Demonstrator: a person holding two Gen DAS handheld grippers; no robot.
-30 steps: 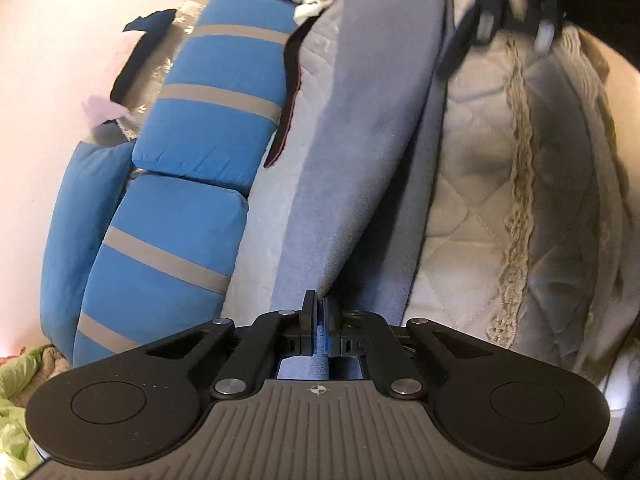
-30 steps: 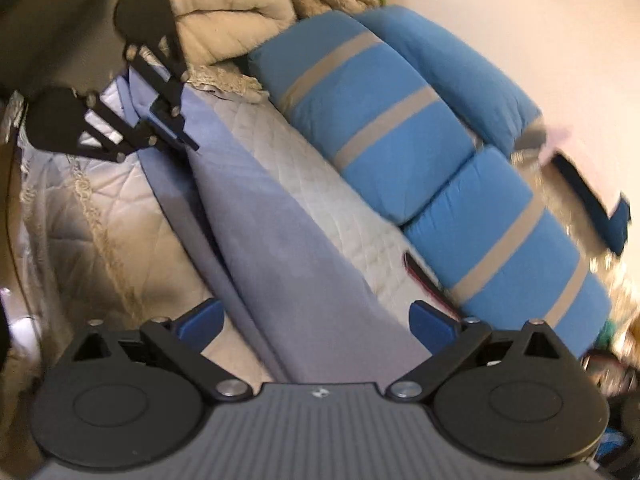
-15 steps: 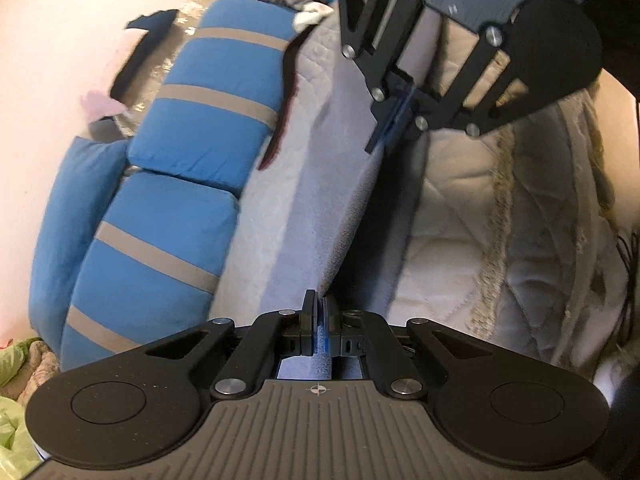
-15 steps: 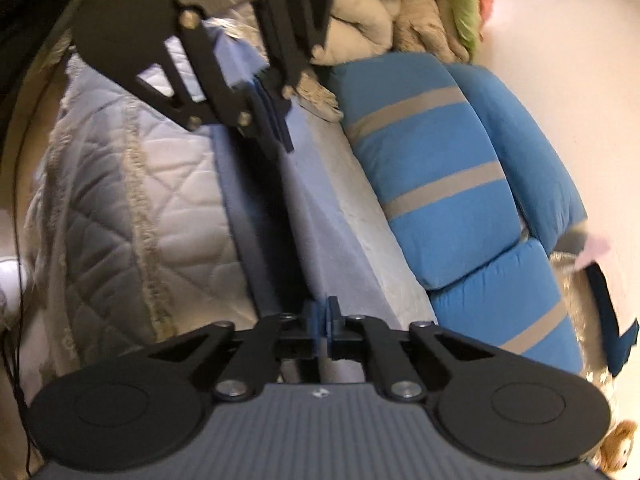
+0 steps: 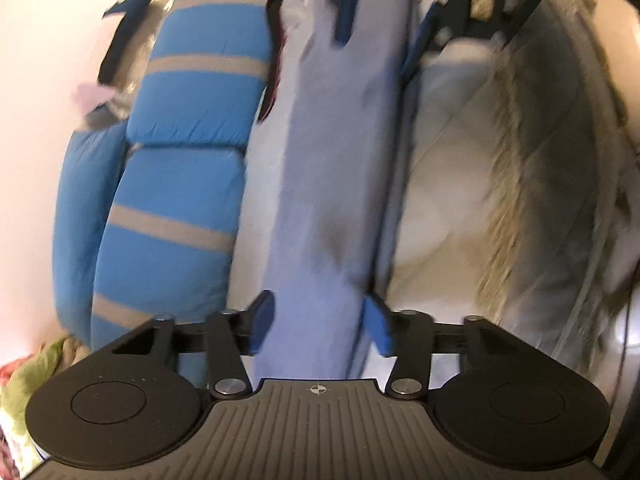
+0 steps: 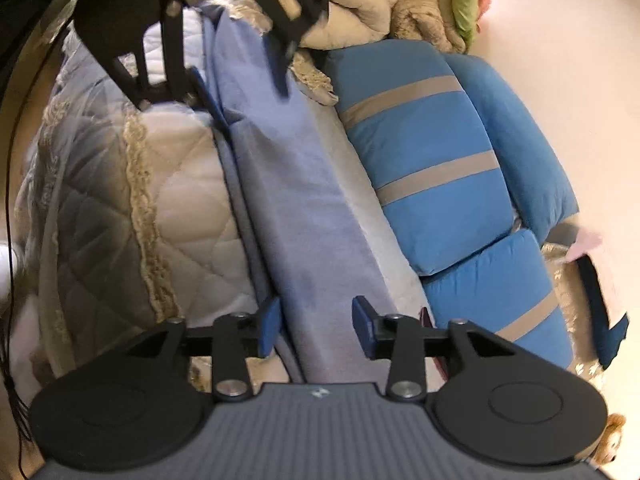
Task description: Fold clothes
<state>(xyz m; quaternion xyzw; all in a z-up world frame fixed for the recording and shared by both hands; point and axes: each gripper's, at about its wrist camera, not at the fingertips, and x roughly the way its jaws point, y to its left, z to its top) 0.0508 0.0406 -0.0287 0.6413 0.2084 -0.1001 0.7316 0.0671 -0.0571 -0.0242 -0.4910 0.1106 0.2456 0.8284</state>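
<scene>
Both grippers have just let go: half a second ago each was pinched shut on the cloth, now the jaws have been opening and stand half apart. Near the left gripper, the cloth lies between the fingers, and whether a pad brushes it I cannot tell. Same at the right gripper. The cloth is a long narrow band on the quilt, its long axis running straight away from each gripper to the other. Far off sit blue cushions.
</scene>
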